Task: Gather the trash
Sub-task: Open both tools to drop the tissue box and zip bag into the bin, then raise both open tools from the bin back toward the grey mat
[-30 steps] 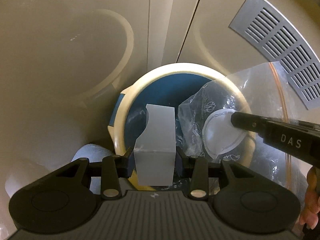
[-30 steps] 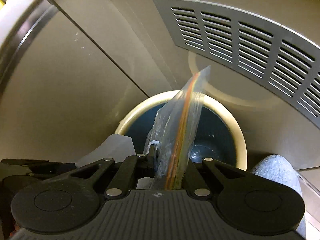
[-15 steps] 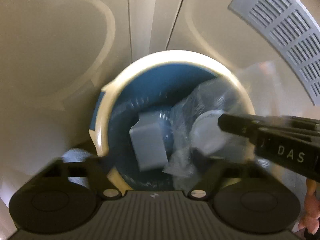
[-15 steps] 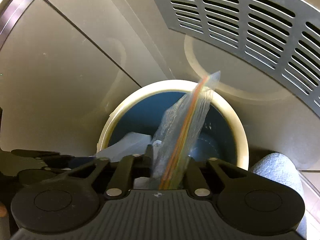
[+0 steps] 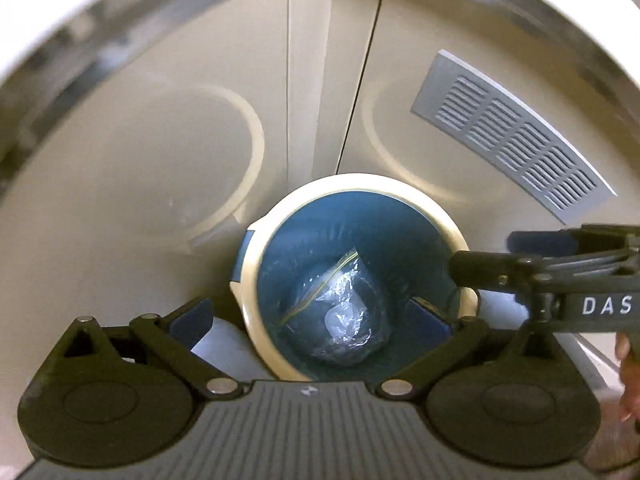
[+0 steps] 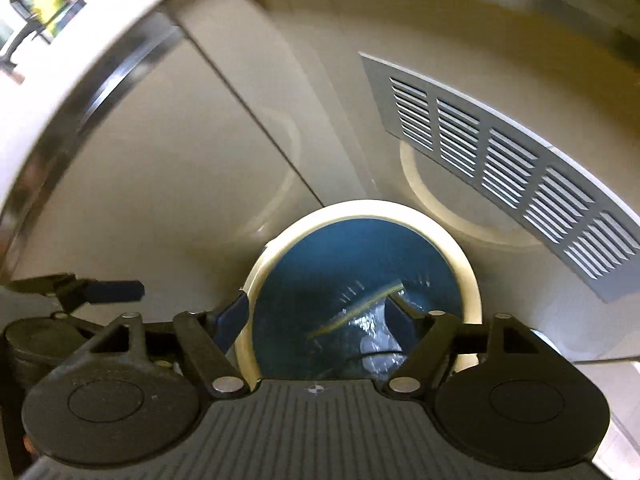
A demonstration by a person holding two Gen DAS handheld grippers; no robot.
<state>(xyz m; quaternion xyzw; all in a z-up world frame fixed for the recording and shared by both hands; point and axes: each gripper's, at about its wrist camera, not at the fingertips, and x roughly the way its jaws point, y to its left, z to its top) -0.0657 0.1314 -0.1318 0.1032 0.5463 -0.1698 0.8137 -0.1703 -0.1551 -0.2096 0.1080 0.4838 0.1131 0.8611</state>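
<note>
Left-wrist view shows the left gripper (image 5: 312, 312) spread wide and holding nothing, where a second ago it pinched a grey folded card that is no longer visible. Between its blue pads (image 5: 191, 316) sits the round blue bin with a cream rim (image 5: 360, 182), and the crumpled clear zip bag with a yellow seal strip (image 5: 340, 312) now lies at the bottom of it. At the right edge, the right gripper (image 5: 500, 256) hovers over the rim. From its own camera the right gripper (image 6: 320, 316) is released too, jaws apart above the bin (image 6: 360, 206); the bag (image 6: 368, 320) it clamped a second ago rests inside. Behind, a grey slotted vent panel (image 6: 500, 160) sits on beige cabinet doors (image 6: 160, 160).
</note>
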